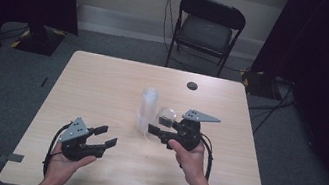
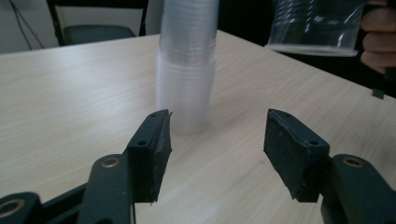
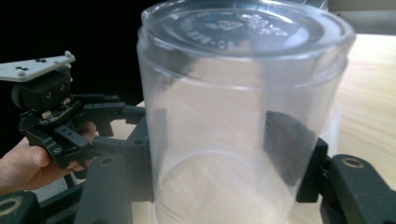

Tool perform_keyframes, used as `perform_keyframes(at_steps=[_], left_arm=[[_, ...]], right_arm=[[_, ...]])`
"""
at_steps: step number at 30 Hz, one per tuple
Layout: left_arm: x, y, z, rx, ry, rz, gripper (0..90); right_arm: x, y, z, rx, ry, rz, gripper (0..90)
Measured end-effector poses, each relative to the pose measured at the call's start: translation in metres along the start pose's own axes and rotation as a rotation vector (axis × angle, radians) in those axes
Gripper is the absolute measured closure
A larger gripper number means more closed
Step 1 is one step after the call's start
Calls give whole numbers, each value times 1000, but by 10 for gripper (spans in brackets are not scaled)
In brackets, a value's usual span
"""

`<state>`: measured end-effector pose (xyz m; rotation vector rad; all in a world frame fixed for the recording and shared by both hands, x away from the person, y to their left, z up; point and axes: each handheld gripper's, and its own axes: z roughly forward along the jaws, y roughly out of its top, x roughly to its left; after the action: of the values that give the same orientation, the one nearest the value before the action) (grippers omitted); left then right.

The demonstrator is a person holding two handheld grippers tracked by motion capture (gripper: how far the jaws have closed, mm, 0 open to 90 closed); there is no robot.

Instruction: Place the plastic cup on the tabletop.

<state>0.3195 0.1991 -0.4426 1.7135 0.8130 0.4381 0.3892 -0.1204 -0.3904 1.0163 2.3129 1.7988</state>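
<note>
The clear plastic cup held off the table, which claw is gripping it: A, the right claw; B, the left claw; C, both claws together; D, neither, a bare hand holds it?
A: in the right gripper view the right claw has its pads pressed on both sides of the clear cup, while the left claw stands open with nothing in it, short of the cup stack.

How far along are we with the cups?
Done: one clear cup is off the stack of cups, clamped in the right gripper. In hand: that cup, held upside down beside the stack. Left: the stack on the table; the left gripper is open and holds nothing.
</note>
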Motion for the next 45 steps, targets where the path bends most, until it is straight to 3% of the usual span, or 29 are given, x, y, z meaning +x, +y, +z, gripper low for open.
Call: perform_keyframes(at_steps=[6,8,16,24,29,38,45], left_arm=[[-7,6,9,-26,-20,25,418],[-8,7,11,-35,-28,30,458],[-18,13,23,-60,-40,73,502],[-31,25,38,-92,-32,99,553],[-42,27,47,-108,-61,102,580],[-49,24,47,-207,-45,111,696],[-49,24,46,-248,-7,116,718]], right_arm=[[4,-3,4,10,30,27,411],[5,-3,5,7,38,40,413],[6,-2,7,-19,111,141,417],[13,3,-2,-74,127,153,419],[15,2,-3,-88,170,177,417],[17,-1,-1,-78,176,196,417],[16,-3,5,-79,221,268,421]])
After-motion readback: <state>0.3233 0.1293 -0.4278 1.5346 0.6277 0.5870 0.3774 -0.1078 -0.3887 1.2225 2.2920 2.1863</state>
